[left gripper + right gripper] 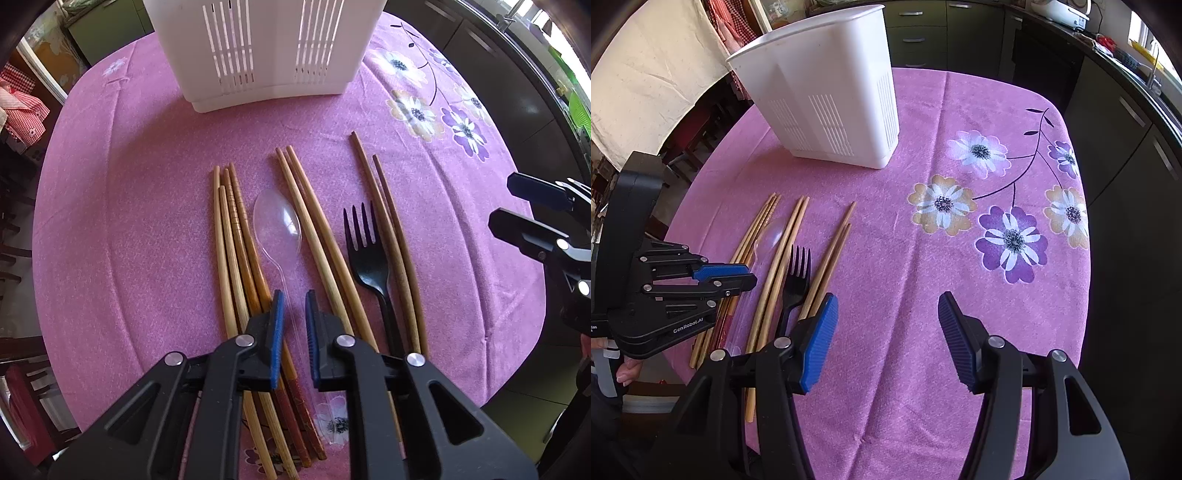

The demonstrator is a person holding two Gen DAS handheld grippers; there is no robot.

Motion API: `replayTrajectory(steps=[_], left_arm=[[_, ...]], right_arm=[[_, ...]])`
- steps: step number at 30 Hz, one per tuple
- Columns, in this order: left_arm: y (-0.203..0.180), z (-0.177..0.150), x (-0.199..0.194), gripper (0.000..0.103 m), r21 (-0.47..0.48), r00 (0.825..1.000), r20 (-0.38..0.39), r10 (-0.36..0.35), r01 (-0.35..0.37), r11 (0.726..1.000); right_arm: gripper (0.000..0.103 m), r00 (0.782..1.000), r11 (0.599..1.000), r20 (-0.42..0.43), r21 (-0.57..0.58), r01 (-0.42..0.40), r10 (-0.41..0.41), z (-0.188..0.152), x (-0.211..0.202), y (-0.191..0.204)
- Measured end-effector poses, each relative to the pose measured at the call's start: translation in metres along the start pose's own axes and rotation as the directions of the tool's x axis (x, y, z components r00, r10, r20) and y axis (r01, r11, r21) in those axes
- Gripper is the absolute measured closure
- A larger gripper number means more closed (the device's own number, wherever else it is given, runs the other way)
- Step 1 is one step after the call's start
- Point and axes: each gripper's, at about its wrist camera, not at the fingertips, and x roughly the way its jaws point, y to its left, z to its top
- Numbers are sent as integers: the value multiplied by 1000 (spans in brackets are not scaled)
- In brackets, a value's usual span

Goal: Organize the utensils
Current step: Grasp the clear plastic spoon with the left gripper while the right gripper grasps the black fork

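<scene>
While the left claw (294, 314) straddles the clear plastic spoon's (279, 225) thin handle with its jaws narrow, pads apparently not yet pressing, among wooden chopsticks (314, 229) on the pink flowered surface (147, 221), the right-wrist view shows the right claw (888, 325) half-wide and empty beside the black plastic fork (796, 284), the white slotted plastic holder (827, 96) standing beyond.

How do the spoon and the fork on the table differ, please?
The spoon is clear plastic, almost see-through; the fork is solid black. The spoon's handle runs between the narrowly parted fingers of the left gripper; the fork lies free, in no gripper. The spoon ends in a rounded bowl, the fork in four tines. Both lie flat among the chopsticks, heads toward the white basket.
</scene>
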Motion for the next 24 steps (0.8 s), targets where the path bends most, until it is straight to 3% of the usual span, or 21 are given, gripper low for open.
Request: replayTrajectory(steps=[8,15,24], left_arm=[[-12,7,7,92,17,998,32,60,-60,998],[-6,4,-14,95,-31,995,104,4,-1,1000],[20,-15,-77,95,-58,959,281,26,-10,998]], right_arm=[[46,1000,1000,-8,-5,8,-8,-1,1,1],[47,998,998,-49,-56,34,-37,-3,-1,18],[75,986,995,-166,-91,-52,36,-2,22,64]])
